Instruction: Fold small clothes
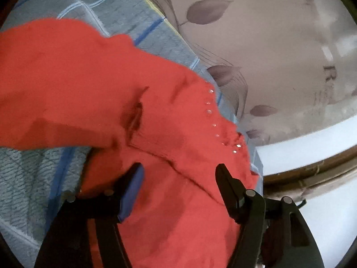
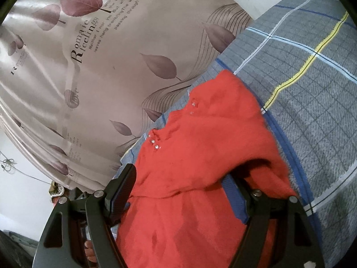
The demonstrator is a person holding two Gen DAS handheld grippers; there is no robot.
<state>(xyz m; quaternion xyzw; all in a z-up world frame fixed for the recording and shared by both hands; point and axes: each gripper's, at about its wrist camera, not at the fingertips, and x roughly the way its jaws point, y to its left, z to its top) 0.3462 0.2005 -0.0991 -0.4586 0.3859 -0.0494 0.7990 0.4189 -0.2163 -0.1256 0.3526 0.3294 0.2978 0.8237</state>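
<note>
A small red garment [image 1: 89, 78] with a row of clear studs [image 1: 209, 105] lies crumpled on a grey-blue checked bedspread [image 1: 107, 11]. My left gripper [image 1: 178, 166] hovers low over it with the jaws apart, and red cloth passes under and between the fingers without being pinched. In the right wrist view the same red garment [image 2: 200, 145] fills the space between the wide jaws of my right gripper [image 2: 179, 172]. A fold of it drapes over the right finger [image 2: 236, 198]. The studs [image 2: 154, 143] sit near the garment's far left edge.
The bedspread [image 2: 301, 89] has white, blue and yellow lines and stretches away to the right. A beige curtain with a leaf print and lettering [image 2: 111, 67] hangs along the bed's far edge. A white wall [image 1: 312, 156] and a brown ledge [image 1: 312, 169] lie beyond.
</note>
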